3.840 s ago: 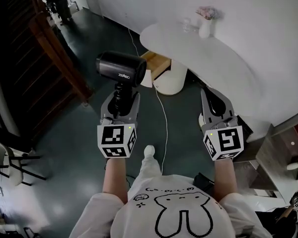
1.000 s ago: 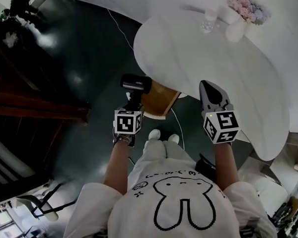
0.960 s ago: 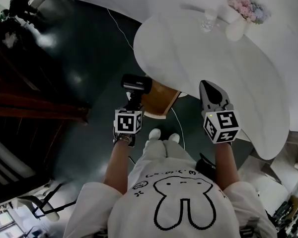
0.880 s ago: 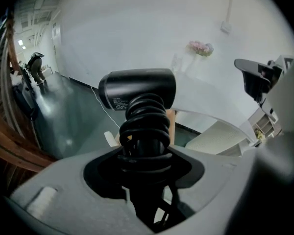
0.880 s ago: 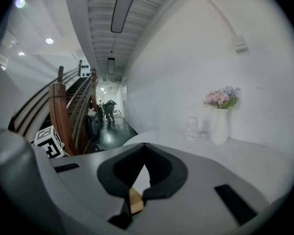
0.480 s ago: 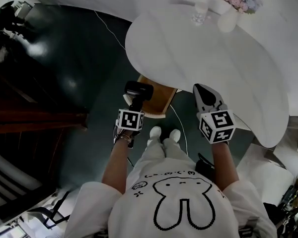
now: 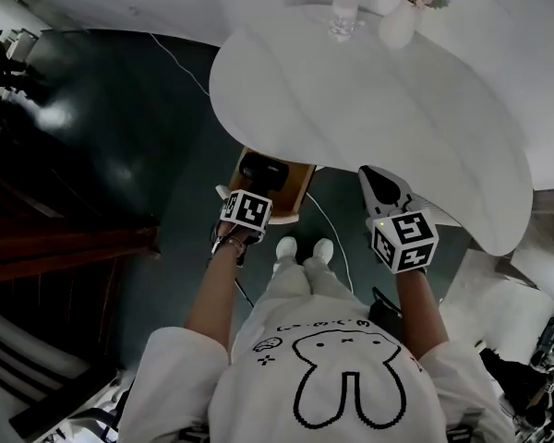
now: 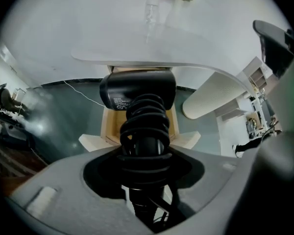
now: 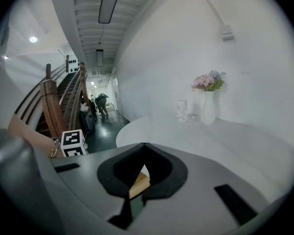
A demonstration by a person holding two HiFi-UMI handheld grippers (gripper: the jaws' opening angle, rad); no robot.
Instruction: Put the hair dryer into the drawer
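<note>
A black hair dryer, its cord coiled round the handle, hangs head down over the open wooden drawer under the white table. My left gripper points straight down and is shut on the dryer's handle; in the left gripper view the jaws press the coiled handle from both sides, with the drawer's inside just beyond the dryer's head. My right gripper hovers to the right of the drawer by the table's edge, jaws closed to a point and holding nothing.
The oval white table carries a vase of flowers and a glass at its far side. A white cable runs over the dark floor. A dark wooden staircase stands at the left. The person's white shoes stand just before the drawer.
The left gripper has sunk with the dryer, from beside the drawer's front edge to right over the open drawer, and has rolled. The right gripper has come down a little.
</note>
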